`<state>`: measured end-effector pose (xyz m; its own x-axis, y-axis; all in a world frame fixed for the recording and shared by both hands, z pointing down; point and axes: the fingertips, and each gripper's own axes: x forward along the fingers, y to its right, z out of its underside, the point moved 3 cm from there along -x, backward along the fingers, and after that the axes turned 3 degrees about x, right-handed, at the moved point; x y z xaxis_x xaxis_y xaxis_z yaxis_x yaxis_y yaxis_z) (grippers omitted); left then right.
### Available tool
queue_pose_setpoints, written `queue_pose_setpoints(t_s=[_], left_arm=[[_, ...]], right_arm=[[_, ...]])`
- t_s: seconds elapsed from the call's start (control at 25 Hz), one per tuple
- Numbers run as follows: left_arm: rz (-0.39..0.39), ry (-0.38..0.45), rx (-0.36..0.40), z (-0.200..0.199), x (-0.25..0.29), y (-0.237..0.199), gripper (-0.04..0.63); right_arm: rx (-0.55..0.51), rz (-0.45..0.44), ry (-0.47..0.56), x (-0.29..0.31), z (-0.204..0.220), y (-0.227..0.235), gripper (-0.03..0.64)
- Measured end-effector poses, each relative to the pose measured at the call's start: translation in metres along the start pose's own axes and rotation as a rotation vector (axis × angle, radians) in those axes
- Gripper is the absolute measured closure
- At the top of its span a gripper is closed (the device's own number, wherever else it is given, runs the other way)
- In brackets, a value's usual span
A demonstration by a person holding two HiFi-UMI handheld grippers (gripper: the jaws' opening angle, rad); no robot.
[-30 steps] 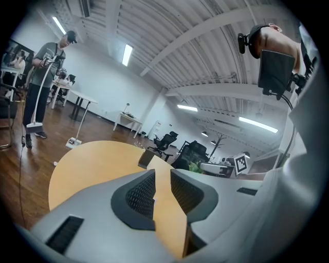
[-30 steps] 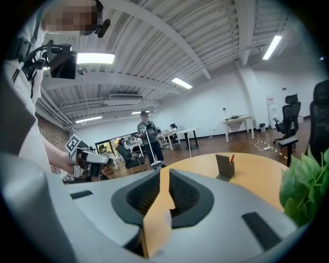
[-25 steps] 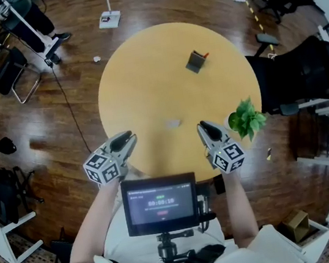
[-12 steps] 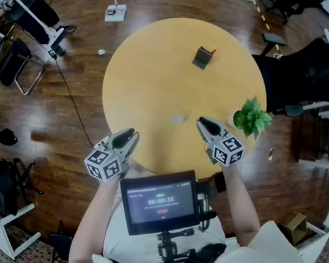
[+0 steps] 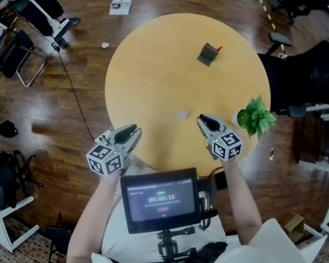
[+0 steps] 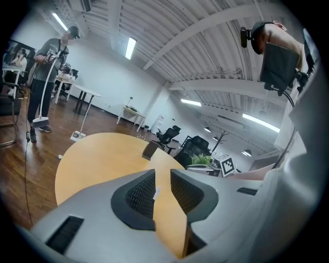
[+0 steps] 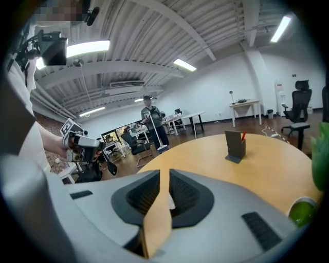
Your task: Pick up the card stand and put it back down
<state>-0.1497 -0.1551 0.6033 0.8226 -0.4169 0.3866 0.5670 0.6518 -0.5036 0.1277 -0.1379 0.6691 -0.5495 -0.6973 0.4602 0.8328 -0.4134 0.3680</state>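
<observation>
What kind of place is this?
Probably an open-plan office or lab: black office chairs stand near a round table, a white desk stands by the far wall, and strip lights run overhead.

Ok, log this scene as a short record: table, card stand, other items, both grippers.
table: round, wooden
card stand: small, pale, standing on the table ahead of both grippers, untouched
other items: dark pen holder on the far side; potted plant at the right edge
left gripper: jaws slightly apart, empty, at the near edge
right gripper: jaws slightly apart, empty, closest to the card stand
task: pick-up not yet done
</observation>
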Motion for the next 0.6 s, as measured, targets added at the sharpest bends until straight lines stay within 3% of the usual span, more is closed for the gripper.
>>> queue_pose_setpoints(t_s=[0.6], left_arm=[[-0.012, -0.041, 0.009, 0.002, 0.011, -0.010, 0.502]], right_arm=[[-0.022, -0.002, -0.115, 0.031, 0.033, 0.016, 0.554]])
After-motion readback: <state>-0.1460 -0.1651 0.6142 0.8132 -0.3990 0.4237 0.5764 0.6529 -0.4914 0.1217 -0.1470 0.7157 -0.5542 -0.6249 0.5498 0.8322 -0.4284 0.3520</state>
